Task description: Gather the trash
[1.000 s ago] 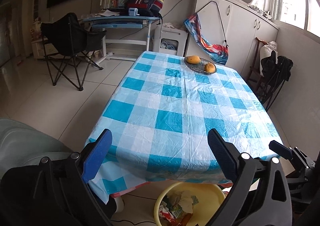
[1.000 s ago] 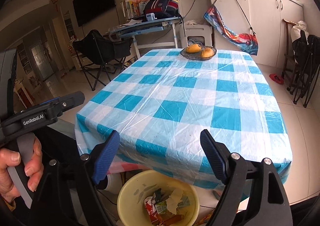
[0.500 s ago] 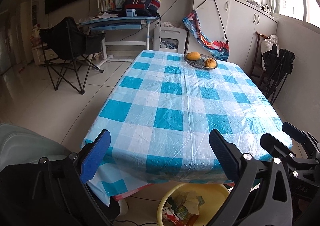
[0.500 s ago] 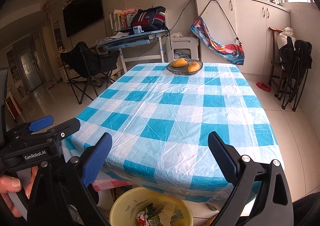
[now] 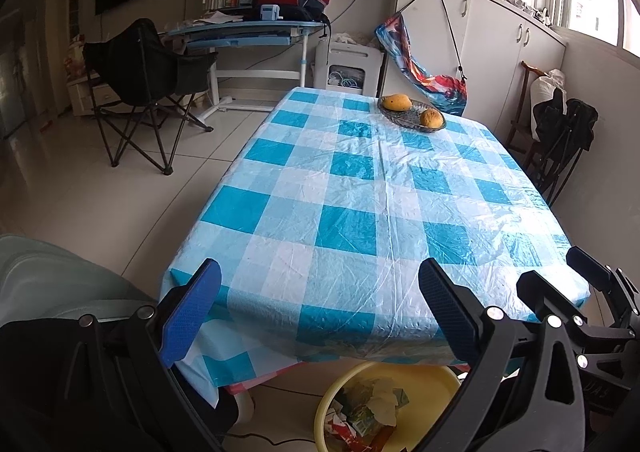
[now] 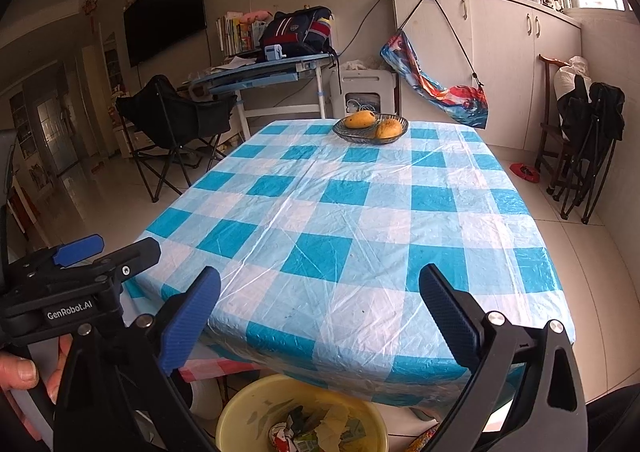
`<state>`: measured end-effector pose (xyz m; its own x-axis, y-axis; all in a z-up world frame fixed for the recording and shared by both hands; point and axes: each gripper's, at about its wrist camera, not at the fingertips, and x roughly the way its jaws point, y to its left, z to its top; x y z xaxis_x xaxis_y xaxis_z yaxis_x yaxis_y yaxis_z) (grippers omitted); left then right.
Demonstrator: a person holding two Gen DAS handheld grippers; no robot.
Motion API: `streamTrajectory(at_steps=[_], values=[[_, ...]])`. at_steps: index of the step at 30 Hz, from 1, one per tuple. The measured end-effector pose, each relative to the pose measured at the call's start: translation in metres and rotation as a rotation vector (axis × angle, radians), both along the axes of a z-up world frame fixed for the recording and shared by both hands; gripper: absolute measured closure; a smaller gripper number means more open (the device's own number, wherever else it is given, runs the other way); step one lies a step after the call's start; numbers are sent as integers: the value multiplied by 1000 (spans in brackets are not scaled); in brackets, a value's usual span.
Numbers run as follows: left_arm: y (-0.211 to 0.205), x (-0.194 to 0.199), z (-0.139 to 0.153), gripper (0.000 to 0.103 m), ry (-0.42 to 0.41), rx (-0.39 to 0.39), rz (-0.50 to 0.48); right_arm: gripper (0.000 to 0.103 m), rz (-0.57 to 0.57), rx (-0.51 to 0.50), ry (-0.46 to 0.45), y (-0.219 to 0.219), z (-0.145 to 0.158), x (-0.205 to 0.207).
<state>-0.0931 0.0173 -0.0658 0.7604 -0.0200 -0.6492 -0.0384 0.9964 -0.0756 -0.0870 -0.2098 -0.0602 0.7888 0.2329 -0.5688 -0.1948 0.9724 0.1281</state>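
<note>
Left wrist view: left gripper [image 5: 320, 308] jaws wide apart, nothing between the pads. Beyond them, table [image 5: 400, 188] with blue-and-white checked cloth, long axis running away from the camera. Glass dish [image 5: 412, 115] with two yellow fruits at the far end. Yellow bin [image 5: 436, 380] on the floor under the near table edge, mouth facing up; crumpled trash [image 5: 370, 410] (wrappers, paper) piled inside, no clear long axis. Right gripper [image 5: 588, 276] enters at the right edge.

Right wrist view: right gripper [image 6: 320, 312] jaws spread fully, empty. Same bin [image 6: 244, 412] directly below and between the fingers, trash [image 6: 320, 432] inside. Left gripper [image 6: 108, 252] at the left, held by a hand [image 6: 24, 376].
</note>
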Motion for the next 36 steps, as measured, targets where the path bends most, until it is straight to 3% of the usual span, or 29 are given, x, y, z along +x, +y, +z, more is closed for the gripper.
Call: streamTrajectory(at_steps=[36], values=[[2,-17,7,8,-43,60,41,7,-22,-56,-20,-1,5,-8]])
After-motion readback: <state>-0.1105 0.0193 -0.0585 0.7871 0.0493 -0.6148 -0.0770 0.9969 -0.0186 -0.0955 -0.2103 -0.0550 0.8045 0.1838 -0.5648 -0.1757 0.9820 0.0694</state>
